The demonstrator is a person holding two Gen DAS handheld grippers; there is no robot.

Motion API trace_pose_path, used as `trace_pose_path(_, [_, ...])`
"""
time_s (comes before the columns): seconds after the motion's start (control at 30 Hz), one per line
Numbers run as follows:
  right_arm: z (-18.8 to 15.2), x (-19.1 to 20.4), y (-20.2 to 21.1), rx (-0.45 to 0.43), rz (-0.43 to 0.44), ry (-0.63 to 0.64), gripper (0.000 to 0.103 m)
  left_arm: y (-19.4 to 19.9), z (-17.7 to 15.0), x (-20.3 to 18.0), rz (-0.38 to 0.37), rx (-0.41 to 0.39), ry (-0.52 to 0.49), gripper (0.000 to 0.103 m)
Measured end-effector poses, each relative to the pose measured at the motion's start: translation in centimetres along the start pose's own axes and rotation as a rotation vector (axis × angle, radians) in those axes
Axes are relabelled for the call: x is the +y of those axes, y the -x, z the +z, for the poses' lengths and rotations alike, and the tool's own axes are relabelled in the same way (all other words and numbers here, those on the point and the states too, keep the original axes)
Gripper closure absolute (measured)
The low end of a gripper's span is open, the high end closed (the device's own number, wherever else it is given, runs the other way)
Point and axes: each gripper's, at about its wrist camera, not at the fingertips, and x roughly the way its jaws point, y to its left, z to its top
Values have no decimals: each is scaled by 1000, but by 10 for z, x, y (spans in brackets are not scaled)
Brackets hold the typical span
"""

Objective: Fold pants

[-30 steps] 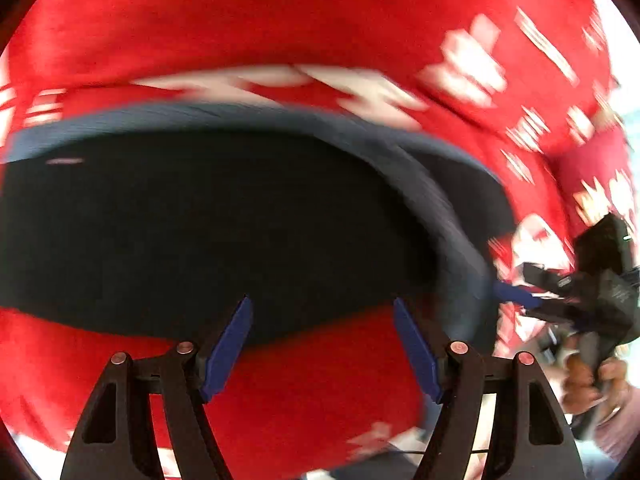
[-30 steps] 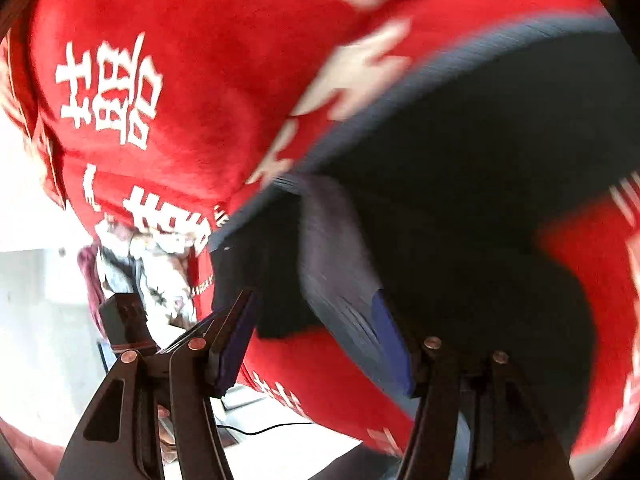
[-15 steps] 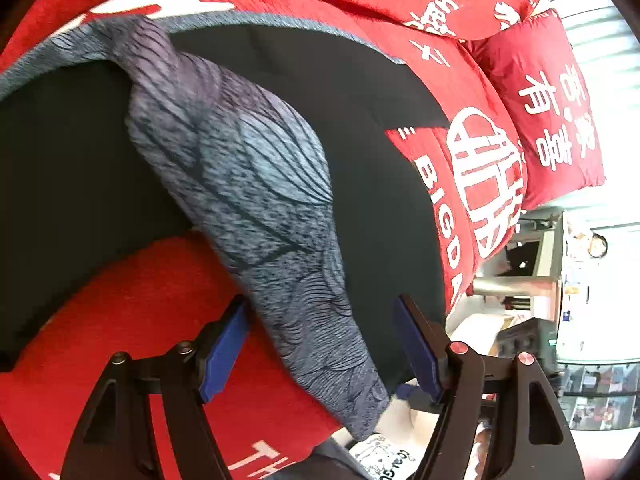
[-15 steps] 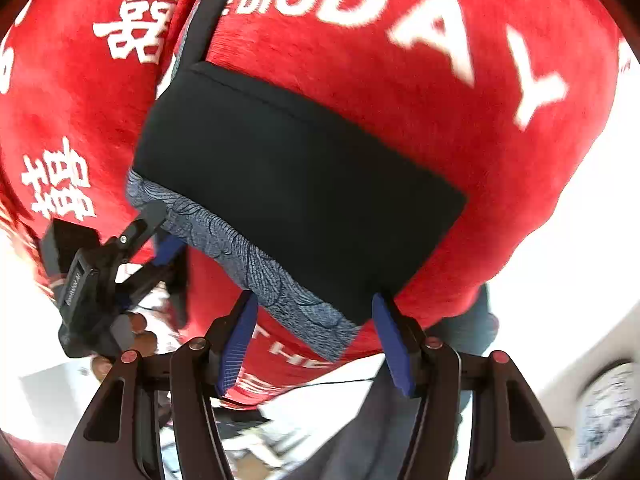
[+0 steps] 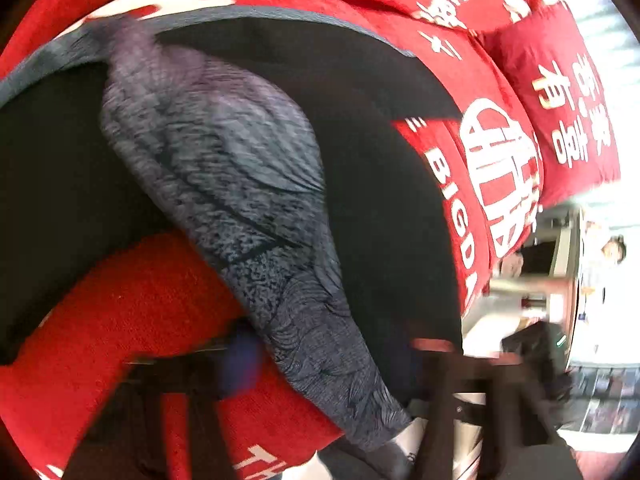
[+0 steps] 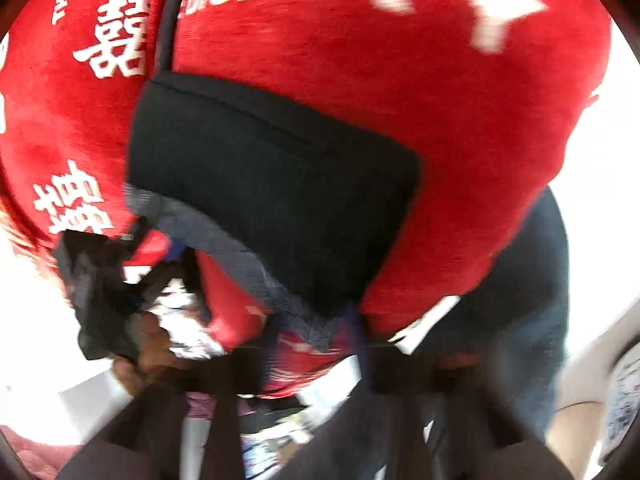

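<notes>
Grey-edged pants [image 6: 276,208] seemingly in right gripper [image 6: 316,332]

both the left gripper [image 5: 320,364] and right gripper [image 6: 316,332] have gone from open to closing on the pants [image 5: 256,208].

A bed covered by a red blanket [image 5: 132,308] printed with white characters and the words "BIG DAY" fills most of both views. At its far right corner lies a red pillow [image 5: 560,112] bearing the same white characters. Past the bed's right edge the room is brightly lit, with pale furniture [image 5: 592,280], blurred. Below the bed's near edge a light floor [image 6: 48,344] shows.
</notes>
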Motion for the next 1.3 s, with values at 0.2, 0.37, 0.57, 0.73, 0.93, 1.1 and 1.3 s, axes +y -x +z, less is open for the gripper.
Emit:
trace_pose_path(0.2, [33, 64, 47, -51, 125, 104, 93, 32, 35, -31, -42, -53, -29, 72])
trace_pose_path(0.37, [111, 124, 94, -139, 188, 189, 93, 54, 108, -52, -58, -175, -65, 71])
trace_pose_path(0.57, [221, 177, 111, -196, 145, 224, 90, 52, 185, -42, 79, -258, -6, 27])
trace_pose_path(0.73, [281, 206, 112, -237, 15, 241, 62, 77, 195, -28, 192, -348, 31, 23])
trace_pose_path(0.93, [287, 233, 132, -367, -136, 372, 33, 70, 172, 18, 367, -282, 141, 23])
trace_pose_path(1.1, [285, 180, 119, -308, -144, 214, 37, 45, 137, 64, 459, -168, 279, 23])
trace_pose_path(1.3, [276, 160, 136, -451, -211, 137, 40, 35, 132, 77, 481, -148, 292, 23])
